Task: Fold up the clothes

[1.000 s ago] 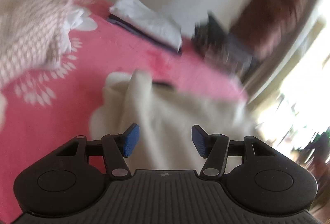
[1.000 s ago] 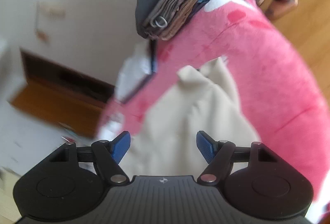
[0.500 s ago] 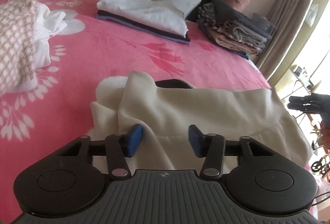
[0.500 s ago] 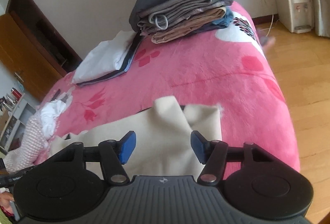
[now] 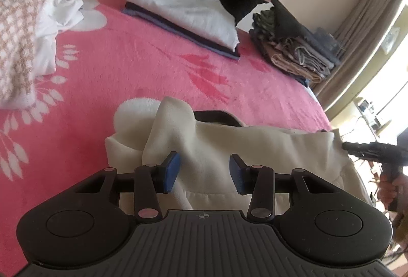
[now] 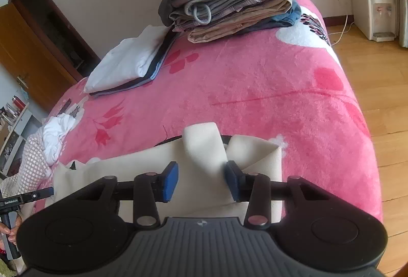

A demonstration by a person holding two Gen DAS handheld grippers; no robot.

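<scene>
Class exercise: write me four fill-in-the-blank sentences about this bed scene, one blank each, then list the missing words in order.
1. The bed's blanket is mainly ____.
2. The garment lying between the fingers of the left gripper is ____ in colour.
3. The top item of the flat stack is ____.
4. The tall stack of folded clothes has a ____ garment on top.

Missing words: pink; cream; white; dark grey
</scene>
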